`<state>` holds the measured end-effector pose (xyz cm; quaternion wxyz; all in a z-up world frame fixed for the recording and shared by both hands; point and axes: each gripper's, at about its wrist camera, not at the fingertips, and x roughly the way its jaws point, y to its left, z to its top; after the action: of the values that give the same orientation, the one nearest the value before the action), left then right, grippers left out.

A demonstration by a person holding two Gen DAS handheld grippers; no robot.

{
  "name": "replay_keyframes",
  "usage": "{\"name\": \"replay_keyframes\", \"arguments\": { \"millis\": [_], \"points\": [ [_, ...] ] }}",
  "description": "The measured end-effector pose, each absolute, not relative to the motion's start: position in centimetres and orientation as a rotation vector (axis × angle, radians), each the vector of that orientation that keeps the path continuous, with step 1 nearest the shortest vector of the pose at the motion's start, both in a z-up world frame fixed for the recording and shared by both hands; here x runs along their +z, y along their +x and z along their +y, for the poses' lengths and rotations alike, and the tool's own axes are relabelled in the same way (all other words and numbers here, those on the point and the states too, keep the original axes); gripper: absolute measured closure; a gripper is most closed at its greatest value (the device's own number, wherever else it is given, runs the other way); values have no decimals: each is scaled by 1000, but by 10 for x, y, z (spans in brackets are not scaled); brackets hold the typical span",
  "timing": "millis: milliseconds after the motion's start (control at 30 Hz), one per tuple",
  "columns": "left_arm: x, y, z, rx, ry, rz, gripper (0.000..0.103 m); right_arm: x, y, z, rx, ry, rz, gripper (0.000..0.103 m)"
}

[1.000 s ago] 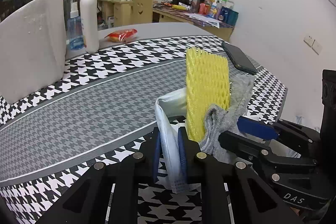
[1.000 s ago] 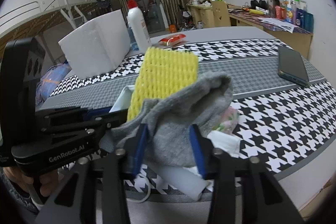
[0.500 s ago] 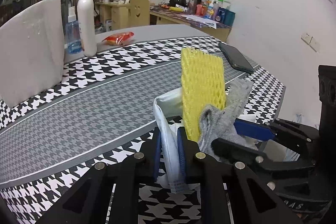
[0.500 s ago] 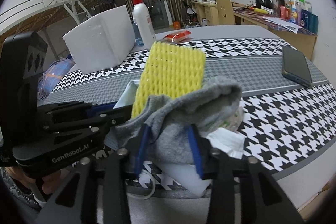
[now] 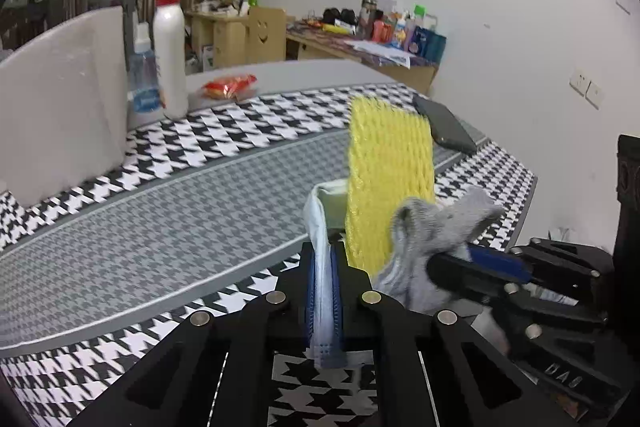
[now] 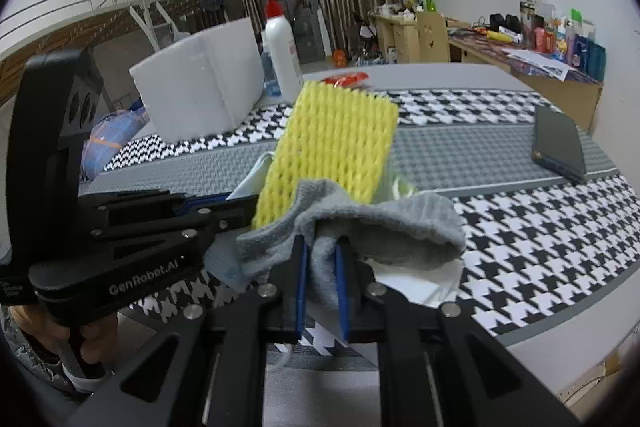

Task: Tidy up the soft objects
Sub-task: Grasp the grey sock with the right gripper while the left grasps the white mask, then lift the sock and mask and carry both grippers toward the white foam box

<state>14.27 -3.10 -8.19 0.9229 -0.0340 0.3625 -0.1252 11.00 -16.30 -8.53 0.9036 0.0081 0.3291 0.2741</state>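
Note:
A yellow foam net sleeve stands upright in a white fabric bag on the houndstooth table cloth. My left gripper is shut on the bag's near rim, which hangs down between the blue pads. A grey sock drapes over the bag's opening beside the net. My right gripper is shut on a bunched fold of this sock. What lies inside the bag under the sock is hidden.
A white foam box and a pump bottle stand at the back left, with a red snack packet nearby. A dark phone lies at the right. The table's edge runs close behind the bag.
The right jaws, spread around the sock before, have closed and pinched it into a fold. The left jaws have tightened on the bag's rim. Both hands stayed in place.

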Motion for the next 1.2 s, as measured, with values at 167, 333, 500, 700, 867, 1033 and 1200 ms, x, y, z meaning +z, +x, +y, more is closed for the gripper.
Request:
{"name": "replay_keyframes", "arguments": {
  "millis": [167,333,500,700,867,1033,1200],
  "points": [
    [-72,136,-24,-234,-66,709,95,-70,105,-173,541,32,630,87],
    [-63,128,-19,-218,-72,674,95,-64,105,-178,513,44,615,87],
    [-50,120,-17,-197,-57,619,95,-58,100,-178,502,42,595,87],
    [-38,111,-8,-151,-53,569,95,-50,92,-181,481,39,560,87],
    [-30,105,0,-117,-57,542,95,-44,89,-183,476,35,538,87],
    [-23,99,6,-93,-65,524,95,-39,85,-182,474,32,516,87],
    [-16,91,12,-74,-70,507,95,-34,86,-181,474,32,500,87]
  ]
}}
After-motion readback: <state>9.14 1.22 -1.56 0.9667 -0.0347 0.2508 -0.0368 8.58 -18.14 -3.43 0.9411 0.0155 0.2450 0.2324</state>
